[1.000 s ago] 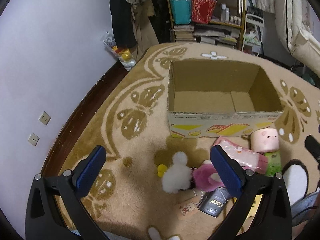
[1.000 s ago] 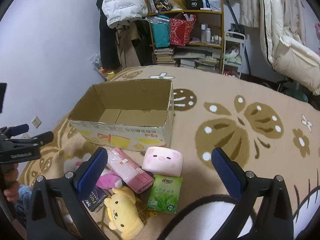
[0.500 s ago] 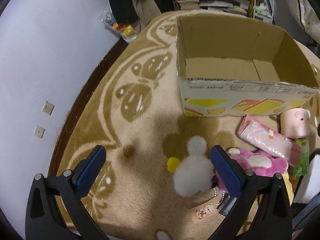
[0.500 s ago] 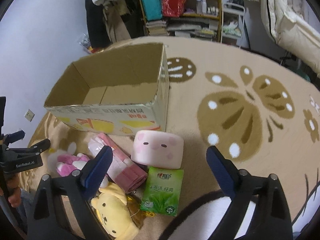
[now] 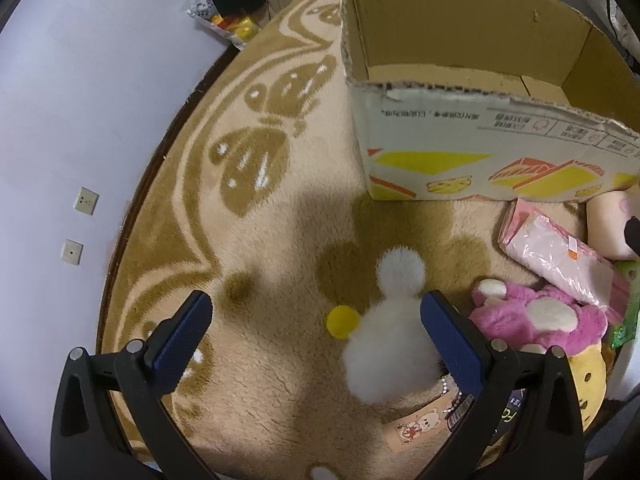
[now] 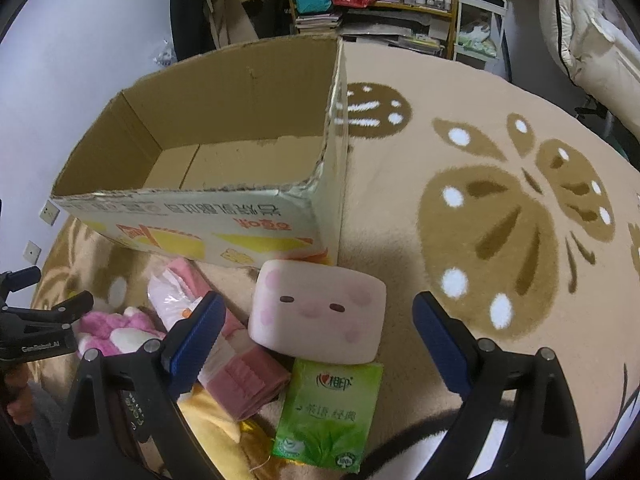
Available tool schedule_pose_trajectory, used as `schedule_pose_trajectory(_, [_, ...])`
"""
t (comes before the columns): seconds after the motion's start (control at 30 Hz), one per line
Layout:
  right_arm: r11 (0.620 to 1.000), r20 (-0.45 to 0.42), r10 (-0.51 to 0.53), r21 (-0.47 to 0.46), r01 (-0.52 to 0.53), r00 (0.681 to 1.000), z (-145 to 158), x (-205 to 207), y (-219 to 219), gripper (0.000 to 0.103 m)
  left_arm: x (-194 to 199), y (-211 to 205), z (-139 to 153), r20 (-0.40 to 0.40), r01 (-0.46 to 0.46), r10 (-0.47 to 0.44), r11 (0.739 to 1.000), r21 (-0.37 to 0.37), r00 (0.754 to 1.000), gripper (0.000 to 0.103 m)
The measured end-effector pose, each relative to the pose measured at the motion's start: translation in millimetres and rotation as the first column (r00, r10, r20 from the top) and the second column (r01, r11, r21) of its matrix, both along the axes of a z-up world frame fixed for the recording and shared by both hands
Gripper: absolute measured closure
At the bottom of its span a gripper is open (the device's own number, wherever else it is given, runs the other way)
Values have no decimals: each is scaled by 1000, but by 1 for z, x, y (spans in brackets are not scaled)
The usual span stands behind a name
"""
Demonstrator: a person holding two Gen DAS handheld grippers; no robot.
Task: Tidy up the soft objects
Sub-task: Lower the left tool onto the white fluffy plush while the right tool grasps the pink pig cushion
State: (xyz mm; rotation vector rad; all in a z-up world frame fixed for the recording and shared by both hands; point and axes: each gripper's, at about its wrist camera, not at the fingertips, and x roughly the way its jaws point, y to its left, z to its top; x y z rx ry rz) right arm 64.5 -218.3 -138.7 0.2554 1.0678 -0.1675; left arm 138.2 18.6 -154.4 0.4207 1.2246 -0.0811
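Change since a second ago: both cameras sit lower and closer to the rug; the cardboard box fills far more of each view, and the shelves at the back have all but left the left wrist view.
White plush, change: the white fluffy toy was a small shape between the blue pads; it is now large and close against the right-hand pad.
Pig cushion, change: the pink pig cushion has grown from a small block near the box to the central thing between the right tool's fingers.
Left gripper: spread wide, nothing held; both blue pads hang clear above the rug.
Right gripper: spread wide, nothing held.
White plush, place: on the rug in front of the box, well apart from it, within the left gripper's span, toward its right pad; a small yellow ball lies just beside it on the left.
Pink plush: just right of the white toy, outside the left tool's span.
Pig cushion, place: on the rug at the box's near right corner, lying partly over the green tissue pack, between the right gripper's fingers.
Pink wrapped pack: left of the cushion, partly behind the right tool's left pad.
Yellow plush: low in the right wrist view, mostly hidden by the gripper frame.
Box: open-topped, nothing visible inside.
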Motion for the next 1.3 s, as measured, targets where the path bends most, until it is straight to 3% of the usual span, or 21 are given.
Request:
schedule_pose_trajectory(0.27, [1000, -13, -16, 12, 16, 1000, -7, 5, -6, 4, 6, 7, -9, -70, -47, 43, 998, -50, 997, 0])
schedule_pose_trajectory(0.43, [1000, -16, -20, 13, 20, 1000, -8, 7, -7, 4, 5, 7, -10, -69, -47, 44, 998, -47, 997, 0])
schedule_pose_trajectory(0.7, [1000, -14, -11, 1, 11, 1000, -9, 6, -3, 4, 7, 13, -3, -9, -31, 31, 999, 40, 999, 0])
schedule_pose_trajectory(0.9, [1000, -19, -18, -7, 18, 1000, -10, 6, -5, 4, 8, 13, -12, -68, -6, 9, 999, 37, 998, 0])
schedule_pose_trajectory(1.3, [1000, -29, -14, -12, 13, 999, -16, 11, -3, 4, 11, 24, -29, -181, -72, 49, 990, -120, 982, 1])
